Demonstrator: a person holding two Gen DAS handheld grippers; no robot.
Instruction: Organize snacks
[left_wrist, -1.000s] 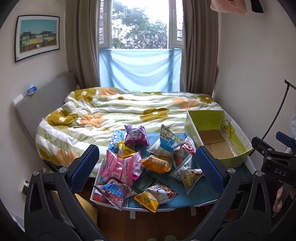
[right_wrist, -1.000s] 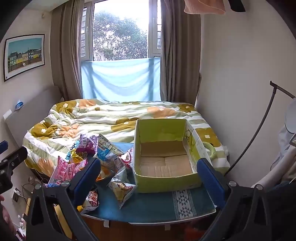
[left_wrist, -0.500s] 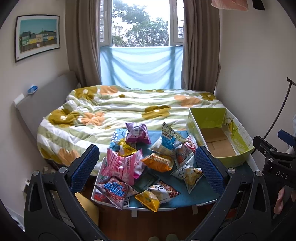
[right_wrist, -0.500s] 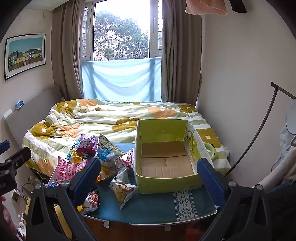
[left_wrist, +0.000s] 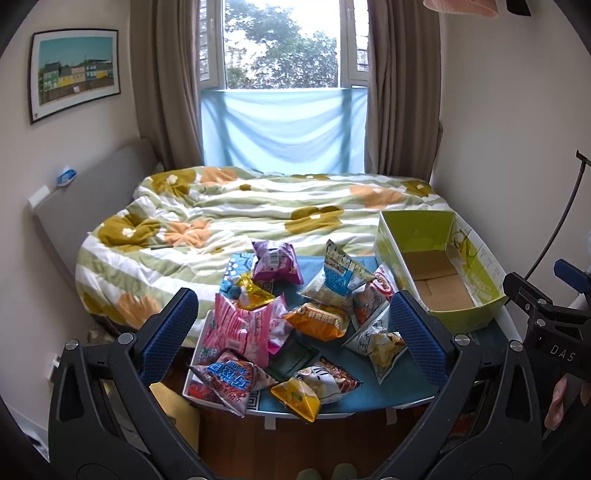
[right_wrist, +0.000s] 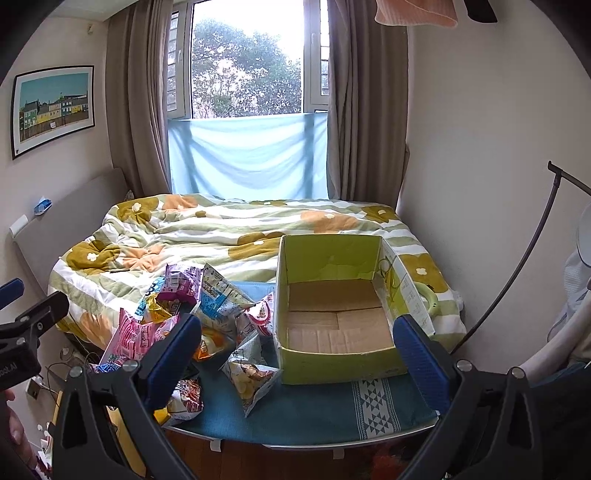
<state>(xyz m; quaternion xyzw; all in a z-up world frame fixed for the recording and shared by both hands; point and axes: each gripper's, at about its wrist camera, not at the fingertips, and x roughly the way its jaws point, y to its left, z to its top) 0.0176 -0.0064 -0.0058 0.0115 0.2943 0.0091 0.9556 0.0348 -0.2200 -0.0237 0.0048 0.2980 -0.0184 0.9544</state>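
Several snack bags lie in a pile on a blue-covered table (left_wrist: 391, 387): a pink bag (left_wrist: 242, 328), a purple bag (left_wrist: 275, 260), an orange bag (left_wrist: 317, 320), a blue-white bag (left_wrist: 338, 275) and a white chip bag (left_wrist: 380, 341). An empty green cardboard box (left_wrist: 439, 266) stands to their right; it also shows in the right wrist view (right_wrist: 336, 299). My left gripper (left_wrist: 293, 332) is open and empty, held back from the pile. My right gripper (right_wrist: 297, 354) is open and empty, in front of the box.
A bed with a flowered quilt (left_wrist: 258, 210) lies behind the table. The window with curtains (left_wrist: 284, 74) is at the back. A wall (right_wrist: 480, 147) is on the right, with a black stand (right_wrist: 535, 236) near it. The table's front edge (right_wrist: 314, 445) is close below.
Both views have shifted slightly; the pile and the box sit a little lower and closer in frame. Both grippers stay open and empty.
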